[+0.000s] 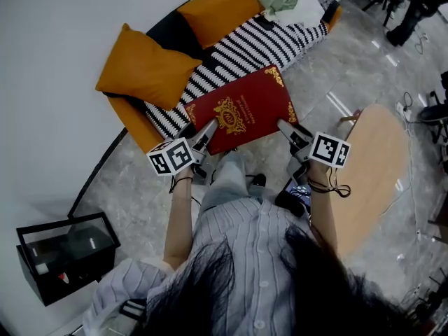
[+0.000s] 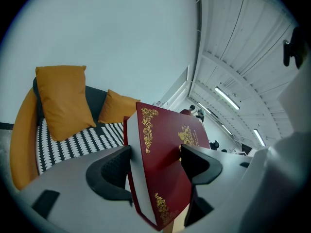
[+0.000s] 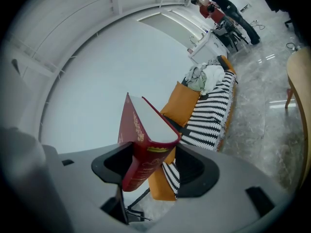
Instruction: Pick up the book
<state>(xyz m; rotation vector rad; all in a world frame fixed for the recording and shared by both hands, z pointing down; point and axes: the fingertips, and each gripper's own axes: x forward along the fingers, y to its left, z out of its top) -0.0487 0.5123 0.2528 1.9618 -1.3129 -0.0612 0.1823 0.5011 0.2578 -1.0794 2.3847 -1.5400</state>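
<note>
Two-handed, hold the red book point(image 1: 241, 110) level in the air over the striped sofa point(image 1: 234, 51), seemingly clear of it. With the left gripper point(image 1: 203, 133) closed on its near left corner and the right gripper point(image 1: 285, 127) closed on the near right, squeeze evenly; raise both together, no twisting.

Book point(image 1: 245, 110): smooth, faintly glossy red cover with shiny gold ornament; matt white paper page edges. Left gripper point(image 2: 155, 155) and right gripper point(image 3: 150, 160): matt grey plastic bodies with matt black jaw pads. Sofa point(image 1: 245, 44), far: woven black-and-white striped cloth; cushions point(image 1: 143, 68) of matt orange cloth. Floor point(image 1: 329, 68): glossy grey stone carrying reflections. Table point(image 1: 374, 166), right: smooth pale wood. Box point(image 1: 77, 271), near left: black frame with clear glossy panels.
</note>
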